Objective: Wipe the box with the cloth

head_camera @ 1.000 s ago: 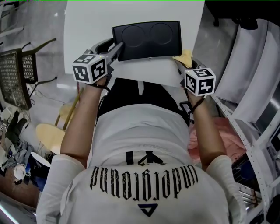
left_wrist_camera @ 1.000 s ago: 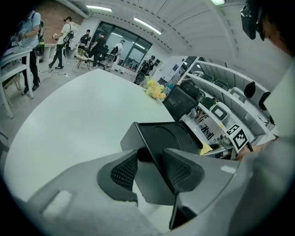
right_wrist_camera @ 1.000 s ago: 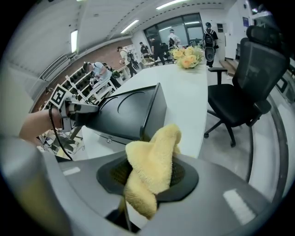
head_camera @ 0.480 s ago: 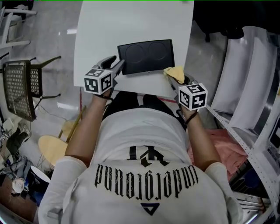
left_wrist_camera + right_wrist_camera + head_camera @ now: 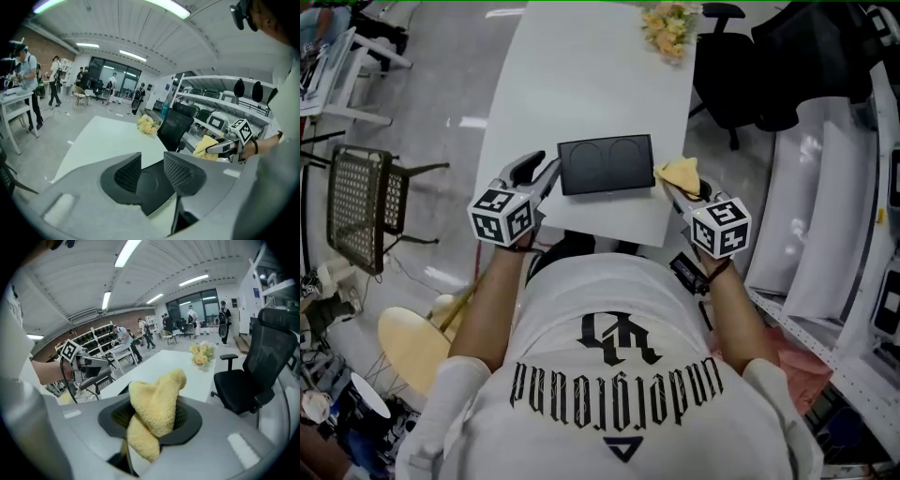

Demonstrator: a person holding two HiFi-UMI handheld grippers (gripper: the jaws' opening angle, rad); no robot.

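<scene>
Right gripper (image 5: 673, 191) grasps the yellow cloth (image 5: 154, 404); left gripper (image 5: 152, 174), empty jaws just narrowing, steadies nothing, so the wiped box (image 5: 607, 165) may slide.

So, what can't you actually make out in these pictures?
- Flat black box with two round hollows: right gripper view, mostly hidden behind the yellow terry cloth clamped in the right gripper.
- Yellow flowers at the white table's far end: head view, too small to identify.
- People across the room: left gripper view, too small to tell what they do.
</scene>
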